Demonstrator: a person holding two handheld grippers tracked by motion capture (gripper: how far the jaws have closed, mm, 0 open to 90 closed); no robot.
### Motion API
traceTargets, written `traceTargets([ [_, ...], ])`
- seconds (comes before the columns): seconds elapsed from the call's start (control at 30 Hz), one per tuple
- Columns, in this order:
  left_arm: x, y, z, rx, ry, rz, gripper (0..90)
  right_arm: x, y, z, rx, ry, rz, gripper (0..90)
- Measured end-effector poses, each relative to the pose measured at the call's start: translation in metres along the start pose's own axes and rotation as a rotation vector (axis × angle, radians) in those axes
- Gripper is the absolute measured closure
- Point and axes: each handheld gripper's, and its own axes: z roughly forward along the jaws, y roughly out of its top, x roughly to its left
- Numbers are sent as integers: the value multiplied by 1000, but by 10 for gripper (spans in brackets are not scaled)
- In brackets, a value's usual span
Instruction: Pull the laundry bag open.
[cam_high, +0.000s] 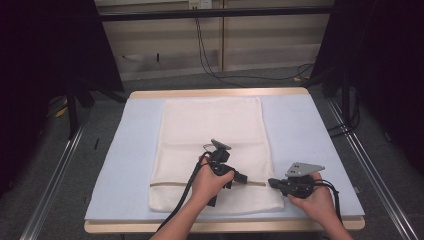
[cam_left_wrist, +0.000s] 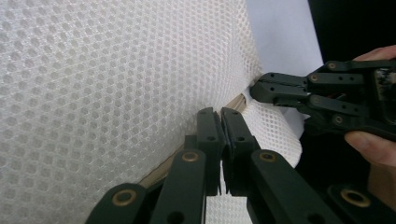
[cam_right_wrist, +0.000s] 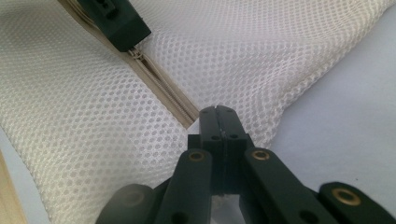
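Mesh laundry bag (cam_high: 212, 150), cream-coloured, lies flat in the middle of the high view on a pale blue mat (cam_high: 295, 130), its long axis running up and down the frame and its tan zipper (cam_high: 170, 184) crossing it left to right near the lower end. The left gripper (cam_high: 243, 178) sits lower centre, on the zipper line, its jaws pressed together; in the left gripper view they close right at the tan strip, most likely pinching the slider, though the pull itself is hidden between the pads, so that is a guess. The right gripper (cam_high: 271, 183) comes in from the lower right, jaws clamped on the bag's right edge just where the zipper ends, as the right gripper view shows mesh gathered at its tips. The two grippers stand close, nearly tip to tip. The rest of the zipper stretches away to the left of both, so any pull along it would run leftward, with the left gripper nearer.
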Motion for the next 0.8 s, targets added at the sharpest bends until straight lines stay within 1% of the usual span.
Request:
traceTargets([
  [0.03,0,0,0,2,-9,1,873,0,0,0,0,0,0,900],
  [0.1,0,-1,-1,-2,-3,3,873,0,0,0,0,0,0,900],
  [0.2,2,-2,-3,-2,-19,7,872,0,0,0,1,1,4,900],
  [0.23,3,-2,-4,-5,-13,12,872,0,0,0,2,1,3,900],
  [0.3,6,-4,-8,-7,-16,7,872,0,0,0,3,4,6,900],
  [0.4,8,-5,-9,-9,-15,5,872,0,0,0,3,4,7,900],
  [0.43,10,-5,-9,-7,-22,9,873,0,0,0,3,3,6,900],
  [0.47,10,-6,-9,-5,-15,12,873,0,0,0,3,1,5,900],
  [0.53,11,-6,-8,-2,-24,11,873,0,0,0,3,3,7,900],
  [0.6,11,-6,-8,2,-21,15,873,0,0,0,3,4,9,900],
  [0.67,12,-6,-8,-4,-18,15,873,0,0,0,2,4,8,900],
  [0.7,11,-7,-8,-8,-20,8,873,0,0,0,3,2,6,900],
  [0.8,12,-7,-9,-7,-12,12,873,-1,0,0,3,3,8,900],
])
